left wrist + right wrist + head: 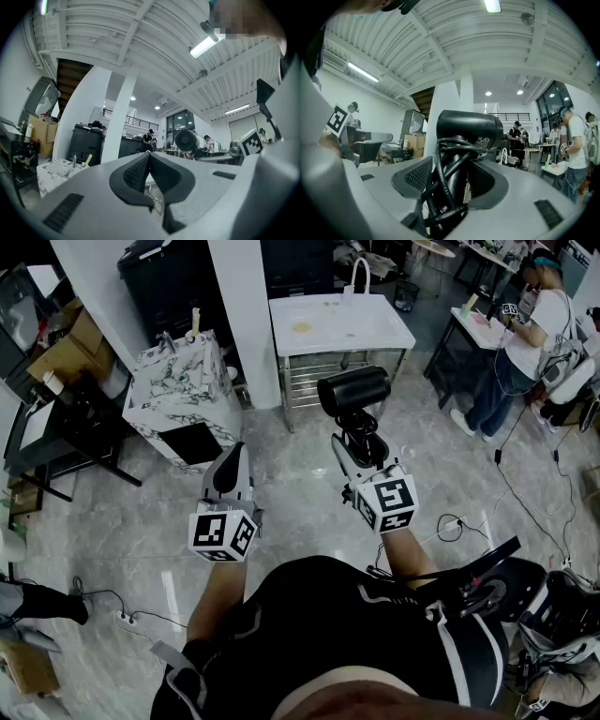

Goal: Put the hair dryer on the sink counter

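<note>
Nearest, the right gripper (451,176) pinches the cord-wrapped handle of the black plastic hair dryer (468,129), held upright in mid-air. At its nine o'clock, the left gripper (149,161) is pressed together, empty. The white rectangular sink counter (361,329) stands at twelve o'clock. Loose cord coils under the pads might let the top-heavy dryer slip.

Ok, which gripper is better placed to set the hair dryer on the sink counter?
Right. The right gripper holds the hair dryer by its cord-wrapped handle, facing the white sink counter ahead. The left gripper has its jaws together, empty.
</note>
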Motion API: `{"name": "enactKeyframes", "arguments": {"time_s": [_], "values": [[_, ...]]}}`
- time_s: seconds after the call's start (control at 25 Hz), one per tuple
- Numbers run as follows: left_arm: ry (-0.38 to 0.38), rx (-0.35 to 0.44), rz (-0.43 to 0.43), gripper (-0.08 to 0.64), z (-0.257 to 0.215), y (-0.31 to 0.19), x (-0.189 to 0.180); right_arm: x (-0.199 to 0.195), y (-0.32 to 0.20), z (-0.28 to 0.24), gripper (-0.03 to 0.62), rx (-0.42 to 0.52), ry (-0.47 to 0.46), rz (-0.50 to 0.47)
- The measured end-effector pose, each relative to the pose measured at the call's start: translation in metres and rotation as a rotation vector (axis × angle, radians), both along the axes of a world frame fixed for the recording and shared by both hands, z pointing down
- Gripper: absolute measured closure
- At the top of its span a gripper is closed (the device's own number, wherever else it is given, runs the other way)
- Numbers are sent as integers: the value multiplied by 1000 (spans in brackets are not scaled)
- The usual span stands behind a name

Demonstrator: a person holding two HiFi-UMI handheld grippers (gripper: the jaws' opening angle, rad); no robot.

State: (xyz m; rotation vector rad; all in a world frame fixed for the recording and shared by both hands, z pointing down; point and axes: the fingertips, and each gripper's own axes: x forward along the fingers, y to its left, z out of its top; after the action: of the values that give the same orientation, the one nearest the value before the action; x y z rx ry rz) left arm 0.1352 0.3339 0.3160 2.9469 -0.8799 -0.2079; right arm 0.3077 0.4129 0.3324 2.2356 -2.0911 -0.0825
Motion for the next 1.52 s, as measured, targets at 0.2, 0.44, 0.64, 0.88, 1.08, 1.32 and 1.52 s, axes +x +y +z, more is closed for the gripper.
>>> {"name": "enactKeyframes", "arguments": {"time_s": [0.2, 0.44, 0.64, 0.88, 1.08, 1.32, 1.52], "values": [[-3, 3, -1, 554, -4, -7, -2, -2, -7, -4, 348, -4, 11, 0], [-5, 1, 5, 554, -3, -13, -3, -5, -15, -7, 348, -2, 17, -2], [-3, 4, 15, 554, -4, -13, -6, -11, -14, -11, 348, 14, 14, -14], [-1, 1, 20, 552, -7, -19, -19, -27, -19, -21, 348, 30, 10, -32], [-5, -4, 9, 552, 3, -24, -48, -48, -26, -17, 348, 28, 5, -32], [-17, -1, -22, 554, 11, -40, -91, -77, -41, -15, 348, 31, 11, -34], [-8, -13, -42, 552, 22, -52, -130, -111, -54, -9, 348, 32, 12, -38]]}}
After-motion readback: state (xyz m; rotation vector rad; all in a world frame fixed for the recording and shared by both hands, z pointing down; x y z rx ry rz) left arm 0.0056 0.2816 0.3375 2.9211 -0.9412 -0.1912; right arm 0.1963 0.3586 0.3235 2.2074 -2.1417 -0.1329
